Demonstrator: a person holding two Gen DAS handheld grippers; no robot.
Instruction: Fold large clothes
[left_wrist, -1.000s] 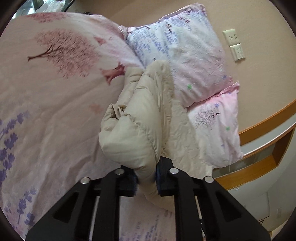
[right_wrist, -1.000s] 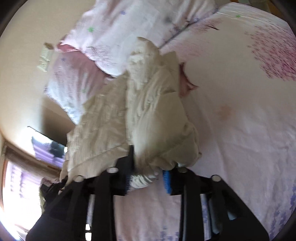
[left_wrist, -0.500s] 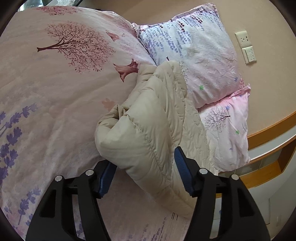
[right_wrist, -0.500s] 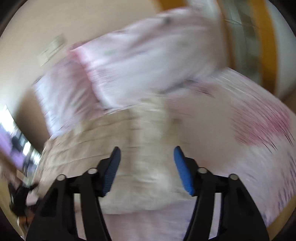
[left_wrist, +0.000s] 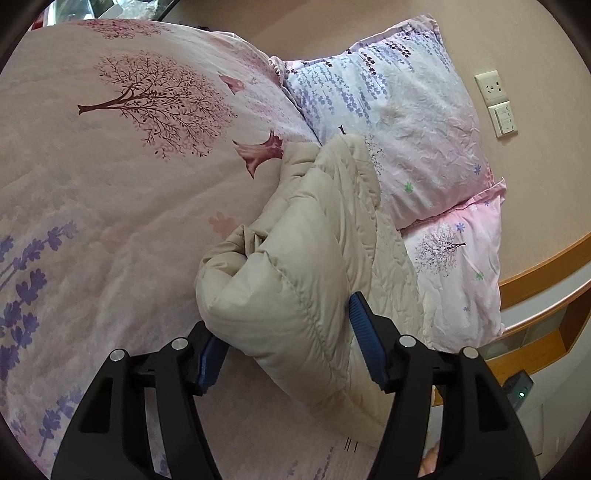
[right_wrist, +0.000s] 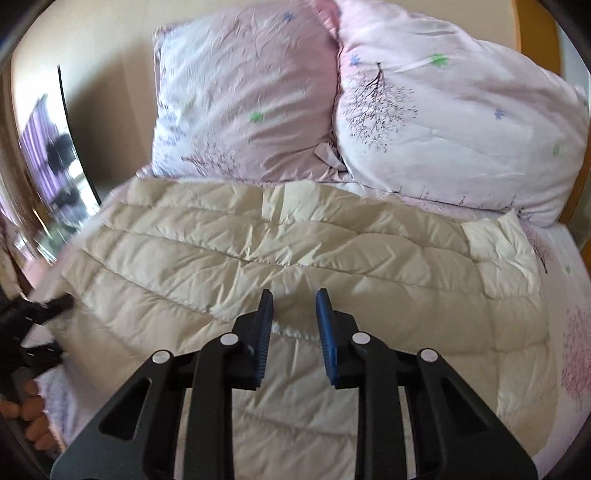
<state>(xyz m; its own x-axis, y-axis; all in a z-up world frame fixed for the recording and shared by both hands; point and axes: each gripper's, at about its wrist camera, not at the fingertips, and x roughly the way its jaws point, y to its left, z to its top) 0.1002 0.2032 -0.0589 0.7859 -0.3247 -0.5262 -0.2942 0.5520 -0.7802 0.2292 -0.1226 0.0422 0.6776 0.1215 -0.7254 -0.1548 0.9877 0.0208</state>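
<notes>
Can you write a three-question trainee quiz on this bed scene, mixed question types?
1. True or false: the left tongs are clamped tight on the beige puffer jacket.
2. Multiple choice: the jacket lies on A) a wooden floor, B) the floral bedspread, C) a chair.
3. Fill in: in the right wrist view, beyond the jacket, ____ pillows lean side by side.

Key
1. False. The pads stand apart with the jacket's folded edge between them.
2. B.
3. Two. The right tongs hang above the jacket, holding nothing.
</notes>
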